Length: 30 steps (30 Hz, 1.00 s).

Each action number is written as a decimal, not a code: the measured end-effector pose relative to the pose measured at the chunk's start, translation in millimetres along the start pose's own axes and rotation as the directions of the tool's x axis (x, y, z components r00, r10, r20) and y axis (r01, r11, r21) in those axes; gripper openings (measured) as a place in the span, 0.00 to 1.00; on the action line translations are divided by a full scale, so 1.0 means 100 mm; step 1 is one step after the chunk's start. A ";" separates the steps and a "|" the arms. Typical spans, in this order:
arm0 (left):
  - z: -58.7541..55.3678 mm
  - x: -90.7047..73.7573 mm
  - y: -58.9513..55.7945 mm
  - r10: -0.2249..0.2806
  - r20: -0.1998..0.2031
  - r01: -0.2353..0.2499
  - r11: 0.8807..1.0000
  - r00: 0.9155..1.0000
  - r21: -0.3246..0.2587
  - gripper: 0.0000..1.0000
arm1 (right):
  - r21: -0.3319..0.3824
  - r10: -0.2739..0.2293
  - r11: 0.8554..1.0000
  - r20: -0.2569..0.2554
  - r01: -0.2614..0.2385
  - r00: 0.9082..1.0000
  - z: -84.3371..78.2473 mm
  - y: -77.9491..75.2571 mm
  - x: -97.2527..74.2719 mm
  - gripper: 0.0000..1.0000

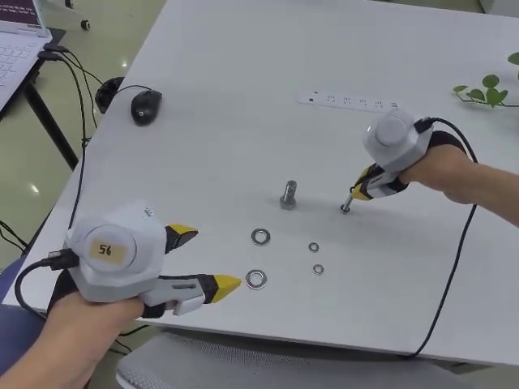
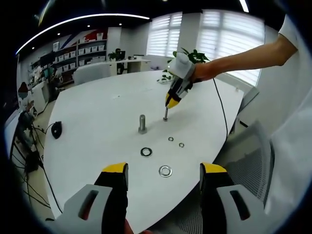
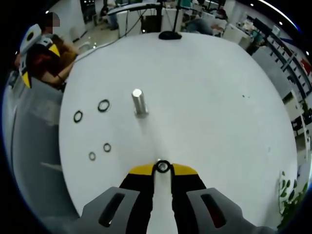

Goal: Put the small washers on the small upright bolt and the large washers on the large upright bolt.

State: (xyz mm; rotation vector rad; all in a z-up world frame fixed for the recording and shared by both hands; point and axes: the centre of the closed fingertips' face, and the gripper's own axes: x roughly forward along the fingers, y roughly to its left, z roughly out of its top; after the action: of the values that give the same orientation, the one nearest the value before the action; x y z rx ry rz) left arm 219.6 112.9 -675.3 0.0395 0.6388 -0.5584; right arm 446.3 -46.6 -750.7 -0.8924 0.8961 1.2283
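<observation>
Head view, lower left of the frame: the left tongs [image 1: 203, 258] hang low over the white surface [image 1: 227, 65] with their yellow tips spread wide and nothing between them. Just off the lower tip lies a large washer [image 1: 256, 279]; a second large washer [image 1: 260, 237] lies flat a little higher in the frame. To the right of these, two small ones lie close together: a small washer [image 1: 314, 247] and, below it, a second small washer [image 1: 319, 269]. The large bolt [image 1: 289, 195] stands upright near the middle of the frame, with no washer on it. To its right stands the small bolt [image 1: 345, 207], and the right tongs [image 1: 357, 194] come down on its top from the upper right.

Right gripper view shows those tips drawn together on a small dark ring, the gripped washer [image 3: 158, 167], at the bolt's tip; I cannot tell whether it is already over the bolt.

A mouse [image 1: 146, 105] sits at the upper left of the surface, and a power strip [image 1: 349, 101] lies at the upper right.
</observation>
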 end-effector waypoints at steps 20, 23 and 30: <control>-0.01 0.01 0.01 0.003 0.000 -0.003 1.000 1.000 -0.003 0.59 | -0.009 0.007 1.000 -0.018 -0.007 1.000 -0.03 0.01 0.06 0.13; -0.01 0.01 0.01 0.003 0.001 -0.003 1.000 1.000 -0.003 0.59 | -0.015 0.006 1.000 -0.023 -0.006 1.000 -0.03 0.01 0.07 0.13; -0.02 0.00 0.03 0.006 -0.002 -0.006 1.000 1.000 -0.004 0.59 | -0.025 0.008 1.000 -0.039 -0.009 0.999 -0.05 0.02 0.12 0.13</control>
State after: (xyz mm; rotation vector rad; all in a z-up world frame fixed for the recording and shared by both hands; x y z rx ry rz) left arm 219.6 116.0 -677.2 0.0379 0.6413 -0.5513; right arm 445.5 -46.3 -764.0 -0.9362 0.9181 1.2358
